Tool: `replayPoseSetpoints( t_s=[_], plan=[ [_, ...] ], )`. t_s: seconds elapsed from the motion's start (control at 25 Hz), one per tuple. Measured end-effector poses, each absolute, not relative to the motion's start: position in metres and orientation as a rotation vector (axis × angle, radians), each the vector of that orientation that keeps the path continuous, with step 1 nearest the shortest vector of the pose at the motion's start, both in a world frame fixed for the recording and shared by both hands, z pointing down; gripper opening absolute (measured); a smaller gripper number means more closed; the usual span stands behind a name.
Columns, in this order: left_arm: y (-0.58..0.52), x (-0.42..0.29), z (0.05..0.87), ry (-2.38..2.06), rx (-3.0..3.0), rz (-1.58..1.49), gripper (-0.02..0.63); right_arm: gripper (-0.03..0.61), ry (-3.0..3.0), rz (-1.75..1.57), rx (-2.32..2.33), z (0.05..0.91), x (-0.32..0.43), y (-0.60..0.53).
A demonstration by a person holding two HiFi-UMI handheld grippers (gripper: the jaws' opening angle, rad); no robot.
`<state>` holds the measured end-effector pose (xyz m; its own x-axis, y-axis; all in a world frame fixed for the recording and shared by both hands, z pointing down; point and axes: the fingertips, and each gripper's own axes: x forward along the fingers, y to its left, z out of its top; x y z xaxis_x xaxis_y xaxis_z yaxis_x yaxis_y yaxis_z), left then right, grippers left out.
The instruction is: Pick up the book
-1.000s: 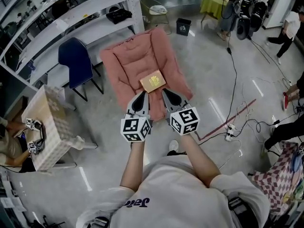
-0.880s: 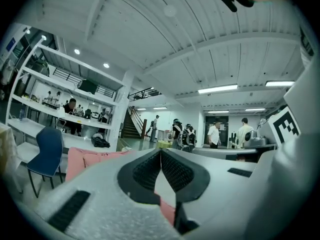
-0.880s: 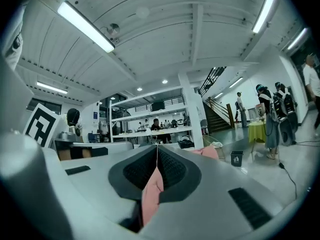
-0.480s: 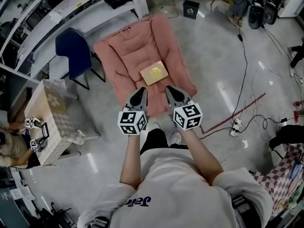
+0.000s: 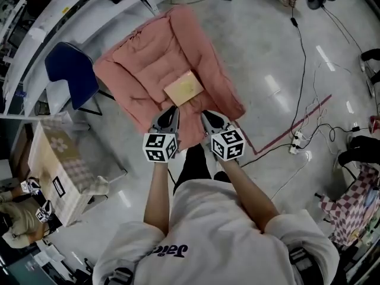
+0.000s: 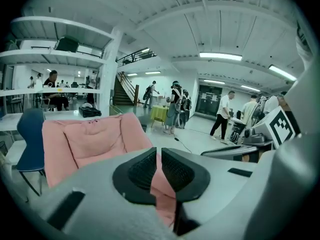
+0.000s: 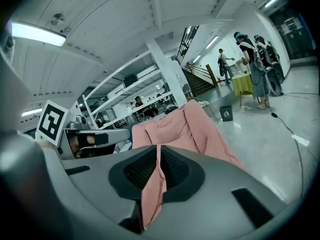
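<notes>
A tan book point(image 5: 183, 88) lies flat on the seat of a pink cushioned chair point(image 5: 142, 64). My left gripper point(image 5: 172, 110) hangs just short of the book's near edge, its jaws shut with nothing between them. Beside it my right gripper point(image 5: 205, 115) is also shut and empty, near the cushion's front edge. In the left gripper view the shut gripper point(image 6: 159, 156) points at the pink chair point(image 6: 87, 141); the book is hidden there. The right gripper view shows the shut gripper point(image 7: 159, 151) before the same chair point(image 7: 175, 129), with no book visible.
A blue chair point(image 5: 65, 70) stands left of the pink one, by white shelving point(image 5: 53, 16). A patterned box point(image 5: 59, 171) sits at lower left. Cables and a power strip point(image 5: 295, 149) lie on the floor to the right. People stand in the background point(image 6: 222, 114).
Both grippers have dropped lower and closer to the chair's front edge. The head view has shifted, so the chair and book now sit nearer and lower in it. Both jaws stayed shut.
</notes>
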<state>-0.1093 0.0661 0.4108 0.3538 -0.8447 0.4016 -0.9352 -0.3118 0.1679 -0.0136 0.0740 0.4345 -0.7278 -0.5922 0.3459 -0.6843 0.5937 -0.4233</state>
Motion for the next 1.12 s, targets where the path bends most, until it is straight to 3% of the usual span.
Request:
replayPoseSetpoints(
  t_s=[0.32, 0.64, 0.8, 1.12],
  plan=[
    [-0.024, -0.15, 0.505, -1.431, 2.123, 0.406, 0.024, 0.015, -2.469, 0.983, 1.168, 0.52, -0.04, 0.0],
    [-0.105, -0.185, 0.623, -1.196, 2.149, 0.659, 0.108, 0.018, -2.273, 1.31, 1.273, 0.655, -0.062, -0.054],
    [-0.133, -0.188, 0.688, -1.04, 2.172, 0.774, 0.142, 0.141, -2.204, 1.43, 1.193, 0.735, -0.071, -0.062],
    [-0.161, -0.19, 0.8, -0.776, 2.178, 1.0, 0.244, 0.256, -2.031, 1.795, 1.18, 0.866, -0.088, -0.068]
  ],
)
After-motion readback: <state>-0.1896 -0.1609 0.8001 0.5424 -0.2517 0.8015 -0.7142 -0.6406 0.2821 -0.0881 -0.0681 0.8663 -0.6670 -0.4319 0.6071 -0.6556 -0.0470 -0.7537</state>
